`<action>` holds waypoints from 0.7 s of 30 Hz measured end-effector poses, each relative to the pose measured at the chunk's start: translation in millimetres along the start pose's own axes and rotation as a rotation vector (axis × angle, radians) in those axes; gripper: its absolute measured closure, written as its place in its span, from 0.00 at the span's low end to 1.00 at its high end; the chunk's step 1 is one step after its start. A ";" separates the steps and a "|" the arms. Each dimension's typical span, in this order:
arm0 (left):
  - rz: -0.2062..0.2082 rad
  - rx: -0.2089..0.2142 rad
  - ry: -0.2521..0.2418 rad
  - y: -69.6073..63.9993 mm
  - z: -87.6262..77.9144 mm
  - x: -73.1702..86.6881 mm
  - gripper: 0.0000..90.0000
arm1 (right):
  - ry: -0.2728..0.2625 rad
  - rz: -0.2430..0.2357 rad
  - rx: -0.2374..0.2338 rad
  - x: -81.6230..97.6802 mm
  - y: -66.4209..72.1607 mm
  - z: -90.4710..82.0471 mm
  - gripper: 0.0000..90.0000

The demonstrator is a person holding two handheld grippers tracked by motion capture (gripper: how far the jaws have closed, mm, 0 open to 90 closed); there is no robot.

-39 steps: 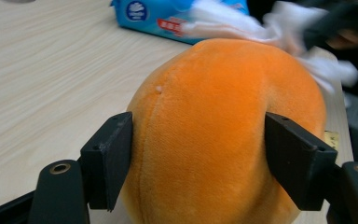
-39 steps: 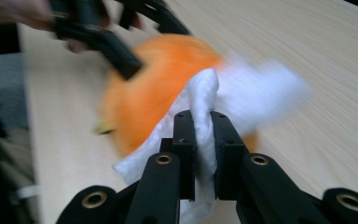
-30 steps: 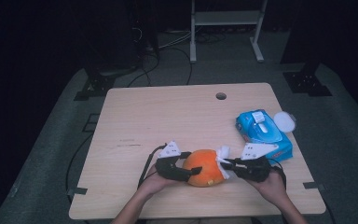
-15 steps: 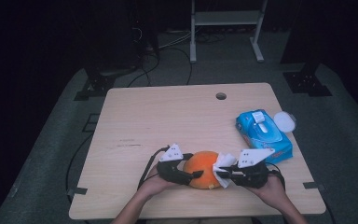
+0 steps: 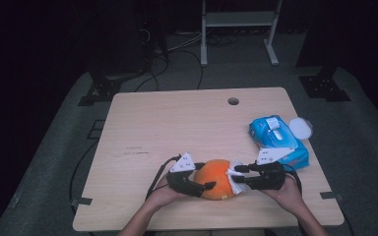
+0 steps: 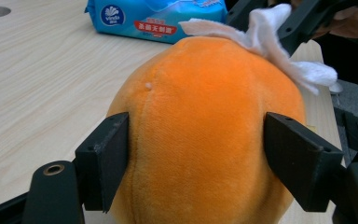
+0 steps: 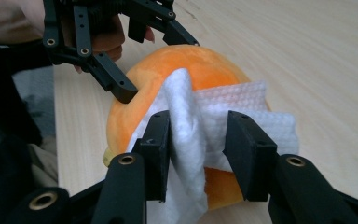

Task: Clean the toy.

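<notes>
Orange plush ball (image 5: 217,178) sits on the pale wooden tabletop (image 5: 177,123) near the person's edge, between both grippers. Left gripper (image 5: 200,185) comes in from the ball's left side; in the left gripper view its two black jaws press on either side of the plush ball (image 6: 200,140), so it is clamped on it, and those jaws have just been opening a little with the ball between them. Right gripper (image 5: 238,174) comes in from the ball's right; a crumpled white wipe (image 5: 236,178) lies against the ball's right side at its jaw tips. In the right gripper view the white wipe (image 7: 200,130) drapes over the plush ball (image 7: 168,79) and hangs down between the two jaws; a gap shows between the right-hand jaw and the fold, so the pads do not squeeze it. These jaws have just been opening, with the wipe between them, loose. Left hand (image 5: 163,194) and right hand (image 5: 289,191) hold the gripper bodies, forearms entering from the bottom edge. Blue pack of wet wipes (image 5: 278,141) lies on the tabletop to the right of the ball, near the right edge, apart from the ball; a white round lid (image 5: 300,128) sits just beside its far end. Round cable hole (image 5: 233,101) in the tabletop at the far side.
</notes>
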State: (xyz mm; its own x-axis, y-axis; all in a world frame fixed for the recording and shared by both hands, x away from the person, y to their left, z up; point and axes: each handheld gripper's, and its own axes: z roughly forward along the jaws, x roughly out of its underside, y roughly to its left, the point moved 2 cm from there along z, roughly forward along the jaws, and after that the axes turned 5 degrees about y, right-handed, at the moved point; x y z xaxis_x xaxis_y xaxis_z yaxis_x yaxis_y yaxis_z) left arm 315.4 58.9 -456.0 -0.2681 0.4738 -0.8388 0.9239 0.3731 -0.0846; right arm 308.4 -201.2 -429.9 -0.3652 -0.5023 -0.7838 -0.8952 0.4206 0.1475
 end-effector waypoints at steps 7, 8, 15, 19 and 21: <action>-0.028 0.013 -0.012 4.1 -0.1 3.0 0.23 | 0.023 -0.043 0.001 -2.3 13.3 -0.6 0.87; -0.028 0.018 -0.014 4.2 -0.5 2.8 0.23 | 0.027 -0.047 0.008 -2.5 12.9 -1.8 0.87; -0.025 0.017 -0.014 3.9 -0.5 2.8 0.23 | 0.039 0.057 0.066 11.3 -9.7 -6.3 0.88; -0.032 0.007 -0.009 5.1 -0.2 4.2 0.22 | 0.025 -0.018 0.037 2.1 8.9 -3.5 0.88; -0.032 0.005 -0.008 5.2 -0.6 4.7 0.22 | 0.022 -0.060 0.020 -1.2 17.7 -3.0 0.88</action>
State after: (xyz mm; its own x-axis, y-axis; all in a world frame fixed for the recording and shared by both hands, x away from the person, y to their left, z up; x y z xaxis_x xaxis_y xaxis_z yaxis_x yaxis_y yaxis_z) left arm 318.8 63.6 -460.0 -0.2957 0.4552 -0.8399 0.9162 0.3839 -0.1145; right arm 292.2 -195.4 -424.5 -0.3168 -0.5435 -0.7774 -0.9103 0.4044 0.0882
